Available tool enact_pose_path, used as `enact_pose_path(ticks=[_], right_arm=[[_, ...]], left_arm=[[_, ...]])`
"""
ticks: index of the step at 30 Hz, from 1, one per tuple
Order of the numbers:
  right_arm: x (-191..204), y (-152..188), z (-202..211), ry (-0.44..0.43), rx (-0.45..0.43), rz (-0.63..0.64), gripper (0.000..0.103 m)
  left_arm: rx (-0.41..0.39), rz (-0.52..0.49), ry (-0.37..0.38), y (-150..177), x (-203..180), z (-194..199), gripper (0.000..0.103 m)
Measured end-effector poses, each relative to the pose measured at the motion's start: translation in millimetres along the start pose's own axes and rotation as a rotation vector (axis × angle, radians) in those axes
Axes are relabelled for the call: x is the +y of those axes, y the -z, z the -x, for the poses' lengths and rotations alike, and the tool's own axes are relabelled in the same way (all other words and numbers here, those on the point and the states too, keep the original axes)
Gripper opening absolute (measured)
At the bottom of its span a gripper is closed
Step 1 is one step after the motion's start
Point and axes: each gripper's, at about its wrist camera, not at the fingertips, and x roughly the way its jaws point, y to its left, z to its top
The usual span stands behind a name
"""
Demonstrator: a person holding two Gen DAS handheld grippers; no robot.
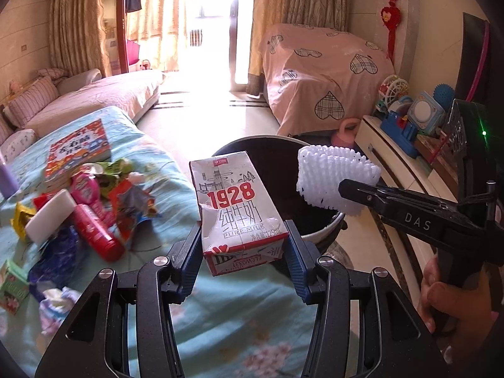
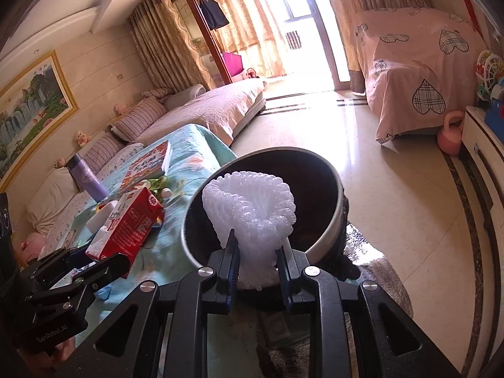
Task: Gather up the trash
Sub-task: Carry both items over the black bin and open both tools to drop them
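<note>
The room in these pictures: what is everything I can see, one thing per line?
milk carton: one, white and red, between the left fingers
foam net: one, white, between the right fingers, over the bin
bin: one, dark inside, on the floor beside the table
table cloth: one, light blue
wrappers: a pile, mixed colours, on the cloth
book: one, orange, behind the pile
flask: one, purple, on the cloth
left gripper: black, blue fingers
right gripper: black, blue fingers

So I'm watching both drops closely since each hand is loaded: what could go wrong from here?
1. The milk carton sits over the bin's near rim, not its mouth; released now, it might bounce onto the bed.
2. The foam net is light and springy, so it may cling to the right gripper's jaws.
3. The two grippers are close and could bump.
</note>
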Motion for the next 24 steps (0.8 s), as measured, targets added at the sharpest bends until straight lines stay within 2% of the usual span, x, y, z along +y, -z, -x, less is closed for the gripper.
enact_pose_path(ticks=[3,15,17,18,21,24], right_arm=[[-8,-6,-6,0.014,0.010,0.007,0.022],[-25,-27,-34,0.032,0.061,0.028,0.027],[-28,-28,-38,0.029,0.072,0.023,0.037],[-30,-29,-39,0.026,0.075,0.017,0.047],[-34,-28,-42,0.022,0.081,-0.003,0.054],[-35,-28,-41,0.016,0.079,-0.019,0.057]], left_arm=[[0.038,0.004,0.029,-8,-2,-17,0.048],[0.116,0.021,0.065,-22,0,-59,0.049],[0.132,0.036,0.079,-22,2,-63,0.052],[0.135,0.042,0.083,-21,3,-62,0.057],[0.121,0.054,0.084,-20,4,-55,0.071],[0.106,0.070,0.088,-18,8,-44,0.072]])
